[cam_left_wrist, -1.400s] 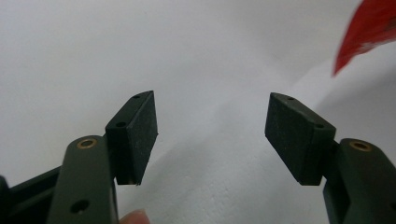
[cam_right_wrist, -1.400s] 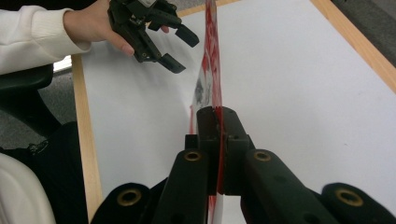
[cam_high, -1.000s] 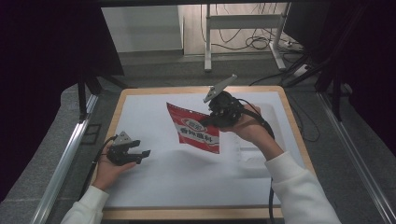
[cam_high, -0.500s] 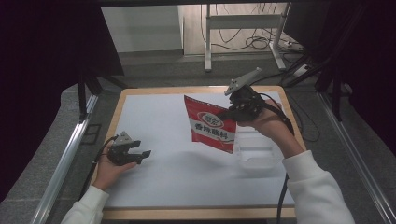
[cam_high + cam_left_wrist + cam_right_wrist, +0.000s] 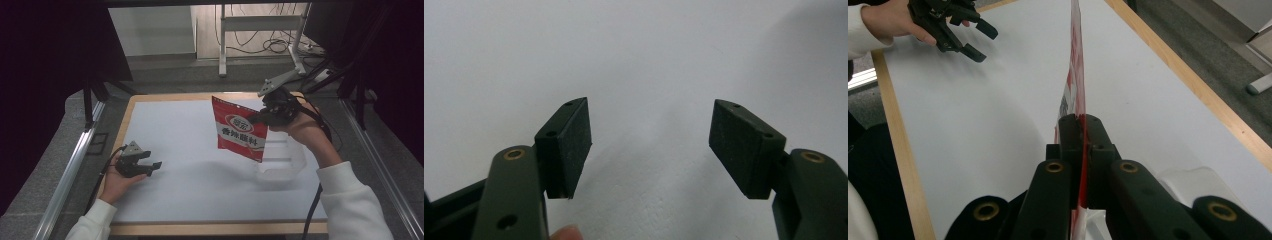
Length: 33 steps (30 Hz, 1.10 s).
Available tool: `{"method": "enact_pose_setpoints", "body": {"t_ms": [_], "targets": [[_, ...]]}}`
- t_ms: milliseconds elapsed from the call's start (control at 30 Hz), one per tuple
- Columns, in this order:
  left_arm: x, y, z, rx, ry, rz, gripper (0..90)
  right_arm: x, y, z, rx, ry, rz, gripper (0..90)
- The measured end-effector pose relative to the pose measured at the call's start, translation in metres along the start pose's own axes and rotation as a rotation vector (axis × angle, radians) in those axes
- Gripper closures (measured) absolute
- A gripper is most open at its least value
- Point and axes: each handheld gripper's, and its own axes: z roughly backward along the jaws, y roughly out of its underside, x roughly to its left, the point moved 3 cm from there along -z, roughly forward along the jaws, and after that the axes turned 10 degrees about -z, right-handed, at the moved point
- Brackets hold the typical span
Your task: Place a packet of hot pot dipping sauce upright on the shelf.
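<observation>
Holding the pouch (image 5: 240, 130) clamped aloft in my right gripper (image 5: 262, 117), above the tray (image 5: 295, 162) at 3 o'clock; left gripper (image 5: 152, 167) idle, jaws apart; drop-off seems left.

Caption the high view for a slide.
Right gripper holds a red packet above the white table; left gripper rests open.
</observation>
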Motion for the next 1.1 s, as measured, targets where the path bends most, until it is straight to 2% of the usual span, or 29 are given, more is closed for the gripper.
{"method": "enact_pose_setpoints", "body": {"t_ms": [233,533,900,1100], "targets": [[0.0,0.0,0.0,0.006,0.0,-0.005,32.8,-0.007,0.005,0.012,-0.006,0.018,0.003,88.8],[0.0,0.0,-0.001,0.004,-0.005,-0.002,32.8,-0.028,0.024,0.03,-0.016,0.048,-0.038,88.8],[0.0,0.0,-0.001,0.006,-0.006,0.0,33.0,-0.048,0.045,0.052,-0.032,0.047,-0.069,88.8],[-0.001,0.0,-0.001,0.007,-0.006,0.001,32.9,-0.052,0.054,0.059,-0.041,0.039,-0.074,88.8]]}}
